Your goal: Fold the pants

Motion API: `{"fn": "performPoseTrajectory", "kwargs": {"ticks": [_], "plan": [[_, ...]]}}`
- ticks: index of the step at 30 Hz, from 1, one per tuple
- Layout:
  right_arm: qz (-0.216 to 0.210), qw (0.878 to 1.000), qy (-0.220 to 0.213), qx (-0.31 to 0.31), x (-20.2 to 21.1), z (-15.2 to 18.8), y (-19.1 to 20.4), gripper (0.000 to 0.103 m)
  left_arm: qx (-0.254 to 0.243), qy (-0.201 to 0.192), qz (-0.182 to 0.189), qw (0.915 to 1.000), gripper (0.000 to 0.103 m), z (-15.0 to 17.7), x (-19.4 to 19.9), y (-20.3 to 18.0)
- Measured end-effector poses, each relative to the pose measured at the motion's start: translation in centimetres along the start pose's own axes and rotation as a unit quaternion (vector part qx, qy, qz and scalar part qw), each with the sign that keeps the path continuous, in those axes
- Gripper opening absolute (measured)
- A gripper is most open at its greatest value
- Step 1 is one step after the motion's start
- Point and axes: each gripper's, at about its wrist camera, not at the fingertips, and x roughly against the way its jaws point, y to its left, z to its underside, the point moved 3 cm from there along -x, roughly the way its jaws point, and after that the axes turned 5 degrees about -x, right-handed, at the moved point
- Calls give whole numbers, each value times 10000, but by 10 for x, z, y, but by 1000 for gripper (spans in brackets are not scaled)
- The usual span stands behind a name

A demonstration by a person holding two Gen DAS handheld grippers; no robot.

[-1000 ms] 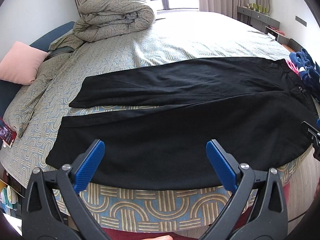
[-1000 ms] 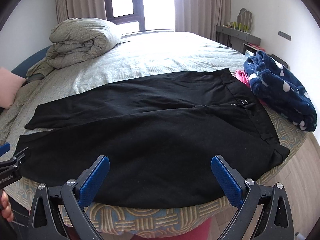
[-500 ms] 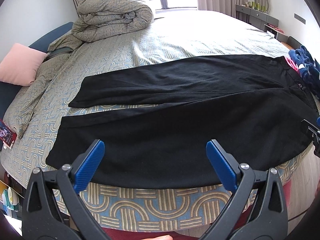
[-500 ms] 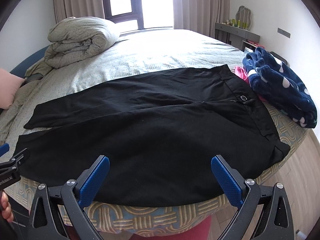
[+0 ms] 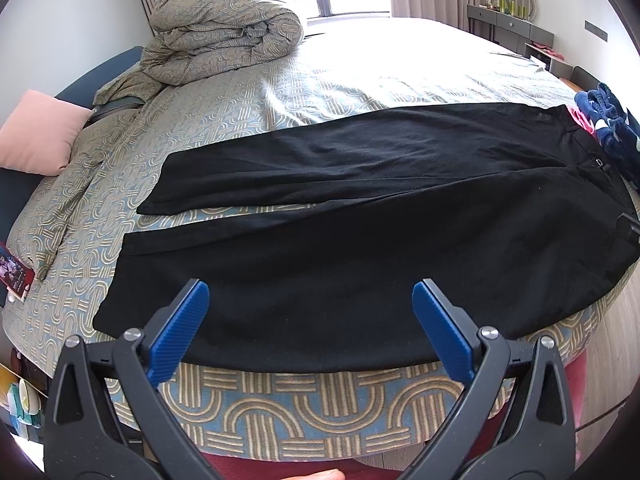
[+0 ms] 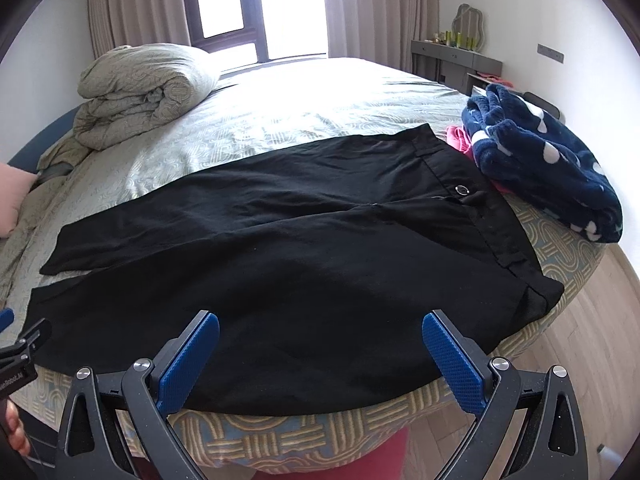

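Note:
Black pants lie flat along the near edge of the bed, waistband to the right, legs spread apart toward the left. In the right wrist view the same pants show a metal button at the waistband. My left gripper hovers open over the near leg's lower half, holding nothing. My right gripper stands open above the near leg closer to the waist, also with nothing between its blue pads. The near hem of the pants hangs slightly over the bed edge.
A patterned bedsheet covers the bed. A rolled duvet sits at the far left, a pink pillow further left. A navy dotted blanket over a pink item lies beside the waistband. Wooden floor on the right.
Both grippers have drifted a little closer to the bed, so the pants sit slightly lower and larger in view. The pants have not moved and both grippers stay open.

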Motion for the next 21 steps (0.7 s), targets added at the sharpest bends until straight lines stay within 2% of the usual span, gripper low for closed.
{"fn": "performPoseTrajectory", "kwargs": {"ticks": [10,16,21], "plan": [[-293,9980,-63,-564,4,-7,-24,103,47,10,179,9998,102,2,-1,2],[-322,9988,-265,-243,8,-4,-12,103,9,-57,22,10000,102,4,0,2],[-7,9995,-283,166,9,-5,-1,103,30,-65,34,10000,102,4,3,3]]}}
